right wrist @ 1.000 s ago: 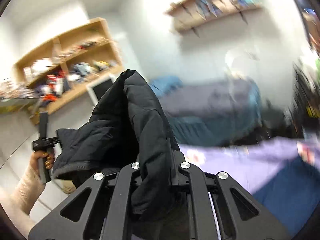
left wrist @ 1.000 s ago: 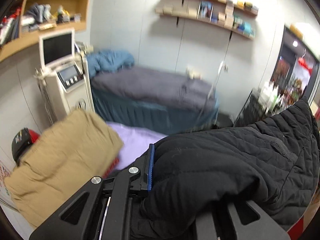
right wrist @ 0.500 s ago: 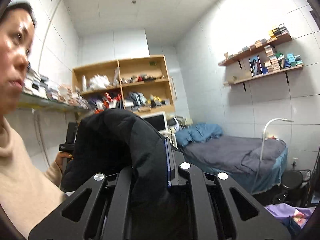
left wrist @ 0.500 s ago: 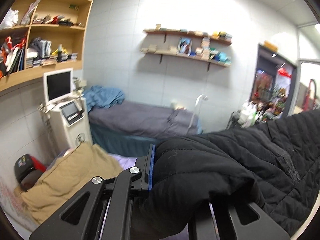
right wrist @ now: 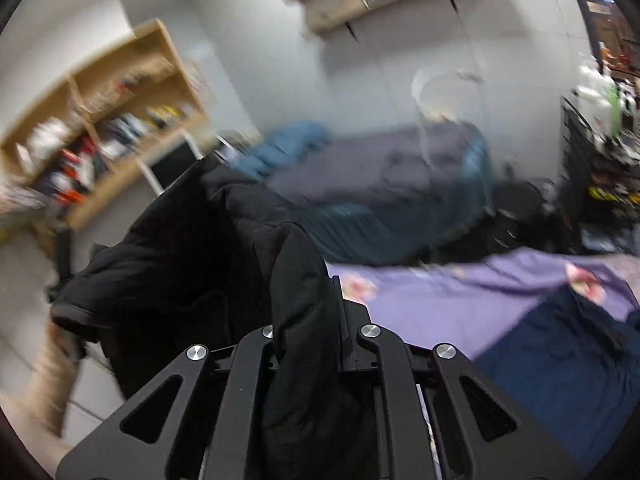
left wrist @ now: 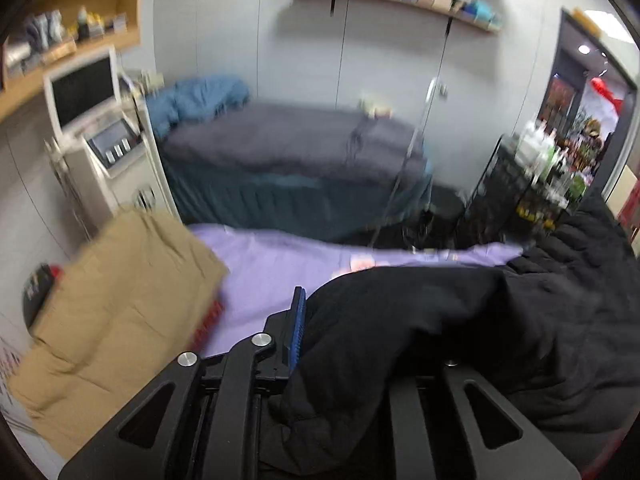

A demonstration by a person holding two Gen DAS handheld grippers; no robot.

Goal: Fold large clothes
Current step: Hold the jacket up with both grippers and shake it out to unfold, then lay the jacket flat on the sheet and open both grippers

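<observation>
Two claws, left claw [left wrist: 344, 344] and right claw [right wrist: 308, 320], each pinch a bunch of one black quilted jacket [left wrist: 460, 320], holding it stretched in the air above the lilac-sheeted bed [left wrist: 288, 264], probably to spread it flat for folding.

The jacket [left wrist: 460, 320] is plain black with quilted stitching, and both hand-held grippers are black too; the left hand-held gripper [left wrist: 344, 332] has a bright blue pad on its finger. The sheet [left wrist: 280, 264] under it is lilac with a small pink print. There's a tan blanket [left wrist: 120, 312], a navy garment [right wrist: 560, 360], and a grey-topped bed [left wrist: 288, 148] with a teal skirt and a blue bundle [left wrist: 196, 100].
</observation>
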